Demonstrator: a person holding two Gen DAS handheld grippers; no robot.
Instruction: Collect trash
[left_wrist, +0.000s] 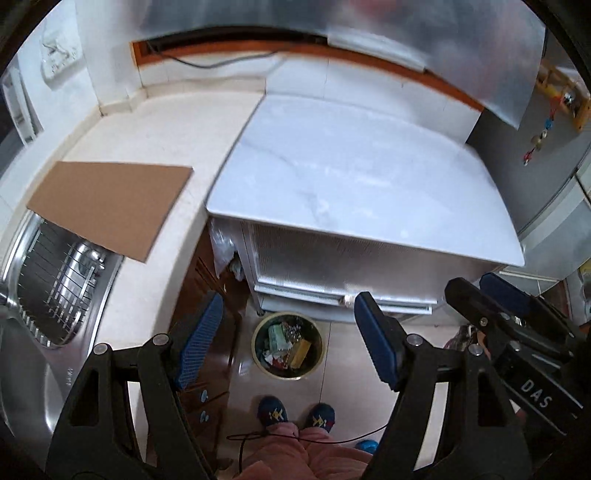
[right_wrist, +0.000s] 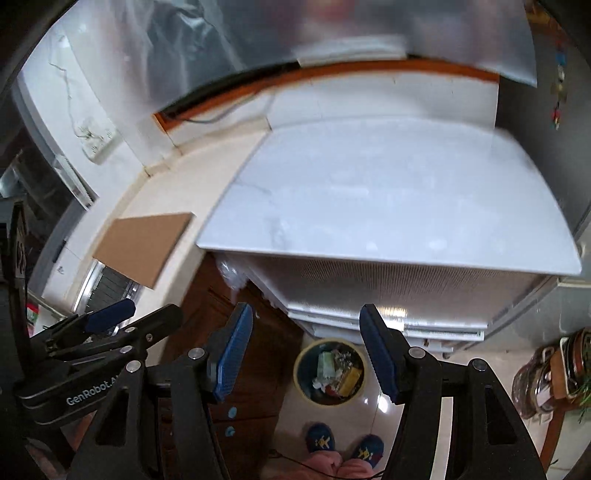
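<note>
Trash bin (left_wrist: 287, 345) sits on the floor far below and between both sets of jaws, already holding wrappers and scraps; no loose trash shows on the marble desk (left_wrist: 354, 177) ahead. Left gripper (left_wrist: 288, 343) jaws apart, nothing between them; right gripper (right_wrist: 306, 354) jaws apart too, also holding nothing. Risks: the two grippers are near each other and could knock; the cardboard sheet (left_wrist: 110, 206) overhanging the sink (left_wrist: 55, 295), left of the jaws, could get bumped in; blur could mean misjudged reach.
</note>
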